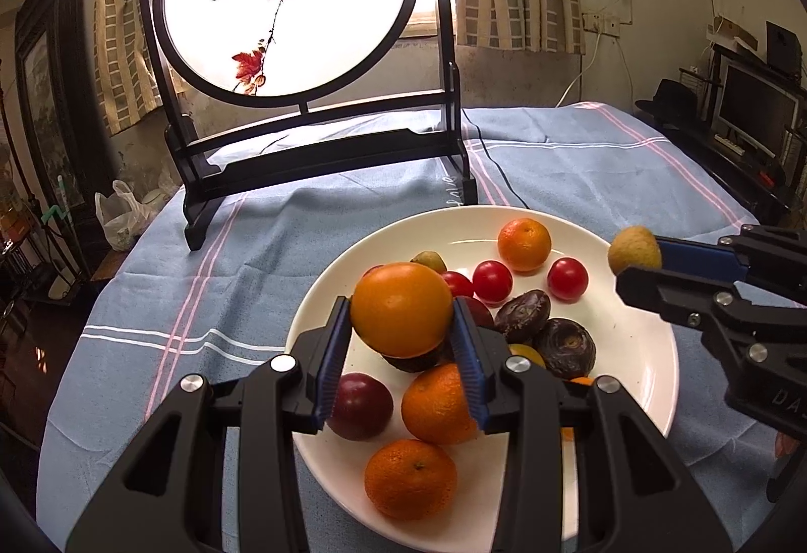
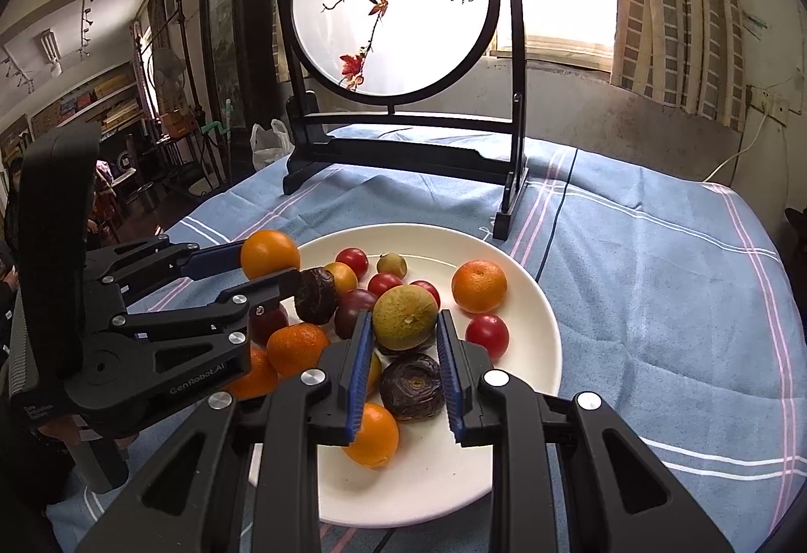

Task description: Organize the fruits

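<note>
Over the white plate (image 1: 635, 351) on the blue cloth, the left gripper (image 1: 402, 311) is clamped on a smooth orange (image 1: 401, 308), lifted above the heaped fruit. The right gripper (image 2: 405, 326) pinches a yellow-green fruit (image 2: 405, 318) between its blue pads, held over a dark wrinkled fruit (image 2: 411, 386) and near the cherry tomatoes (image 2: 486, 335).

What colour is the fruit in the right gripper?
Yellowish-green fruit in the right gripper; clearest in the right wrist view.
</note>
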The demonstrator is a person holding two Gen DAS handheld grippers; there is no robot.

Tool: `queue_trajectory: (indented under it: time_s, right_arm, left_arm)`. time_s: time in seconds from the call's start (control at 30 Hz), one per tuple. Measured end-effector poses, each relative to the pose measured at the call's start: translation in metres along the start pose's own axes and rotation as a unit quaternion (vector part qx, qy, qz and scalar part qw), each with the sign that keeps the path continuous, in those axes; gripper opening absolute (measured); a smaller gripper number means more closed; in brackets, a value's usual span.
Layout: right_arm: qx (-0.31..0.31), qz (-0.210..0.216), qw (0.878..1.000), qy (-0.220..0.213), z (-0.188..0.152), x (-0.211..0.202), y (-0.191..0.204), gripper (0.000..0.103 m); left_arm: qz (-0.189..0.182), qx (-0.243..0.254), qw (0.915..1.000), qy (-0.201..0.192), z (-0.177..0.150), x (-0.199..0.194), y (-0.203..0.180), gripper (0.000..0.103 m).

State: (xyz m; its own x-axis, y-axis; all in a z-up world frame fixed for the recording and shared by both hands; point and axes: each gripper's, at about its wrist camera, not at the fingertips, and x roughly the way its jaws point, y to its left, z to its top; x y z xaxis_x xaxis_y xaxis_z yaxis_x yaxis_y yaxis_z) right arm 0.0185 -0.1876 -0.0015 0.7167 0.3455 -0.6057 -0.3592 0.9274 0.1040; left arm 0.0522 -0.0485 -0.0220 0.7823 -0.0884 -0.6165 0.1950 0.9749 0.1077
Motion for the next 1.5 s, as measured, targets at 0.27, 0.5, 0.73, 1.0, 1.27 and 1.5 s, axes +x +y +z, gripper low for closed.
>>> queue_trajectory:
  time_s: [0.27,0.5,0.73,1.0,1.27,1.5]
  right_arm:
    - [0.011,-0.009,1.0,0.021,-0.007,0.024,-0.001,0.028]
    - [0.048,-0.011,0.999,-0.018,-0.003,0.001,-0.015,0.061]
    - [0.024,-0.028,0.997,-0.062,0.006,-0.025,0.006,0.077]
    - [0.005,-0.044,0.996,-0.081,0.006,-0.033,0.017,0.086]
    - [0.012,-0.044,0.996,-0.08,0.006,-0.032,0.014,0.086]
    - [0.004,-0.041,0.996,-0.076,0.004,-0.03,0.018,0.086]
  left_arm:
    - [-0.002,0.005,1.0,0.003,-0.002,0.007,-0.004,0.04]
    - [0.024,-0.001,0.9986,-0.047,0.006,-0.015,0.004,0.077]
    - [0.04,-0.002,0.9944,-0.097,0.015,-0.048,0.013,0.097]
    - [0.042,-0.018,0.9931,-0.108,0.02,-0.059,0.022,0.097]
    - [0.054,-0.02,0.9916,-0.116,0.019,-0.056,0.022,0.097]
    - [0.05,-0.025,0.992,-0.113,0.019,-0.054,0.023,0.097]
